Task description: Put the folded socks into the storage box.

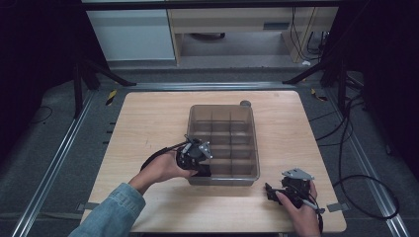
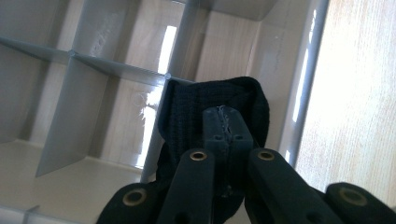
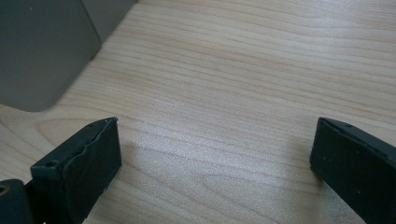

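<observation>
table (image 1: pixel 148 118): light wood | floor (image 1: pixel 49 148): grey carpet | 2 metal rails (image 1: pixel 54 163) | black cables (image 1: pixel 346 143)

A person is working two handheld grippers at once. The left forearm, in a blue denim sleeve (image 1: pixel 111 210), is reaching in from the lower left, its hand (image 1: pixel 163 169) wrapping around the left gripper (image 1: pixel 201 170) and tilting it forward and down. In the left gripper view, that gripper's (image 2: pixel 225 123) two black jaws are pressing together, pinching a fold of black knitted cloth (image 2: pixel 187 112). The right hand (image 1: pixel 302 213) is coming in from the lower right, holding the right gripper (image 1: pixel 269 191) low and pointing toward the left. In the right gripper view, its jaws are standing wide apart with nothing between them.
</observation>
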Demonstrator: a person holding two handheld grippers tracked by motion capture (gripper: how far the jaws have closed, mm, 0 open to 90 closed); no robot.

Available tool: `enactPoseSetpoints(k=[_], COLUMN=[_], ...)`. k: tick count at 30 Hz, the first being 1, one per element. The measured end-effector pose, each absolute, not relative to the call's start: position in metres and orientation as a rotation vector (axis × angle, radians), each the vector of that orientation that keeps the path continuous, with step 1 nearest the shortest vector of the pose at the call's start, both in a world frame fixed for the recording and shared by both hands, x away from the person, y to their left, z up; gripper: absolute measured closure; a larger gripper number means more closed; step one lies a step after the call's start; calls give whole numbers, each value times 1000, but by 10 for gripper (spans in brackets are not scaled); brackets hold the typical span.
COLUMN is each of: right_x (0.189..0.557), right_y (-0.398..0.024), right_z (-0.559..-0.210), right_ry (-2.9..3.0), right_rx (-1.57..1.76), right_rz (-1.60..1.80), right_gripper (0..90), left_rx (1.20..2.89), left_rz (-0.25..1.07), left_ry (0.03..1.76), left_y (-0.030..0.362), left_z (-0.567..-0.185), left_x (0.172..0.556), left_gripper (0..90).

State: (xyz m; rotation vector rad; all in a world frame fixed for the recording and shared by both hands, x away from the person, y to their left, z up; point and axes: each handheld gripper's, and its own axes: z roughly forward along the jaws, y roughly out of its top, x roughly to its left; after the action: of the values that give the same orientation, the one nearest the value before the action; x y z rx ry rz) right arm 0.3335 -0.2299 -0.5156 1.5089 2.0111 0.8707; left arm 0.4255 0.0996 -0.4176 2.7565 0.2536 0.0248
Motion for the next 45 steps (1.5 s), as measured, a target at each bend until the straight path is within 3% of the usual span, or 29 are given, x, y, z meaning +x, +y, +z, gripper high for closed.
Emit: enactPoseSetpoints(k=[14, 45], right_x=[333, 334], right_y=[-230, -230], right_z=[-516, -516], right_ry=[2011, 2011], right_rx=[1510, 1508], right_rz=[871, 870], right_gripper=[22, 21], left_rx=[2801, 2869], left_rz=[-15, 44], left_ry=[283, 255], left_y=[92, 83], left_z=[-426, -434], left_x=[433, 426], left_gripper=[900, 900])
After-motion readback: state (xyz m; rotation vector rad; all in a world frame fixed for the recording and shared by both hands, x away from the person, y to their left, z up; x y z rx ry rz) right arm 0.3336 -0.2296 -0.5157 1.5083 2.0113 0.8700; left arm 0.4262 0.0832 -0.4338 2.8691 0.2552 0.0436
